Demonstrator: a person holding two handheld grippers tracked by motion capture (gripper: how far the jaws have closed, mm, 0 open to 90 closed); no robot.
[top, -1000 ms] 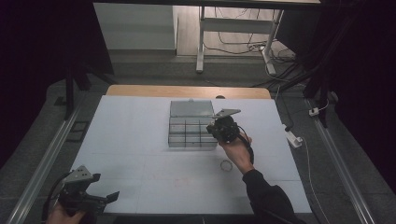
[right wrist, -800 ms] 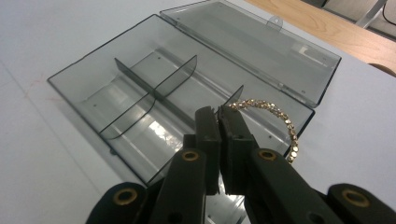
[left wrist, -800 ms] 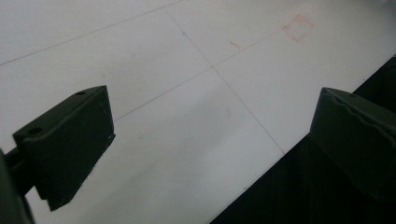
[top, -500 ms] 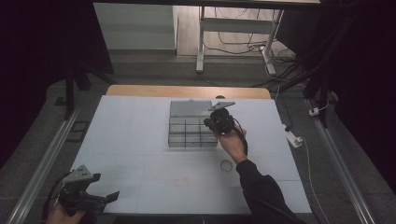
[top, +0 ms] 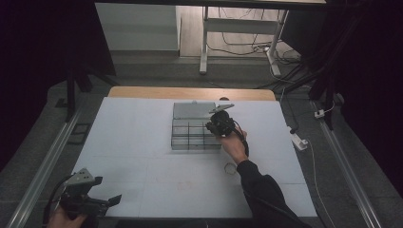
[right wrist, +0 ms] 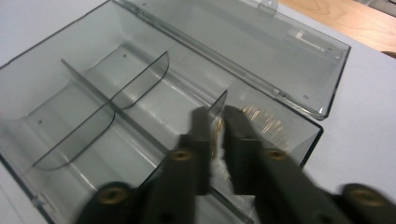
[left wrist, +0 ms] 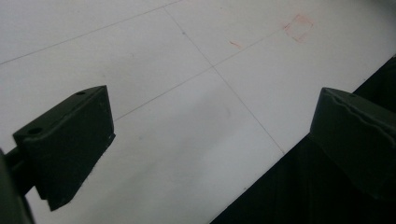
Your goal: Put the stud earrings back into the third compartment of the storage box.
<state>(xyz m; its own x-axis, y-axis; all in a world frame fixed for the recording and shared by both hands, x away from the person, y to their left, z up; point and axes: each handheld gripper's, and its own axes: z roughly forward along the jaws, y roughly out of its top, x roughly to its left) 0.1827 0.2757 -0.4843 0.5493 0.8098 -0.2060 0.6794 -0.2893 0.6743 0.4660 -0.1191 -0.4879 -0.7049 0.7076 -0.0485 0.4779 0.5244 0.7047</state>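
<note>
Judged as a drop-off close to done. Right tool [top: 221, 124] poised over the far right compartment of the clear grey plastic divided box [top: 190, 147], hinged lid folded flat behind. In the right gripper view, right tool [right wrist: 217, 116] pointing down into that compartment of the box [right wrist: 70, 93], jaws parted by a narrow slit and just now opening. Between them, a gold glittery bundle [right wrist: 261, 119], most of it lying on the compartment floor beyond the tips, so apparently being let go rather than gripped. Other compartments bare. Left to do, probably: lifting clear, then fetching the small pale ring [top: 230, 168] lying on the white surface [top: 142, 142] just beside the right forearm.

Left tool [top: 95, 202] parked at the near left corner, well apart from the box; in the left gripper view, left tool [left wrist: 212, 98] gaping wide over the bare surface [left wrist: 187, 56], holding nothing.

Hard to make out: what the bundle is made of, blurred and half covered by the jaws; whether any pad touches it; whether the ring is of the same kind.
</note>
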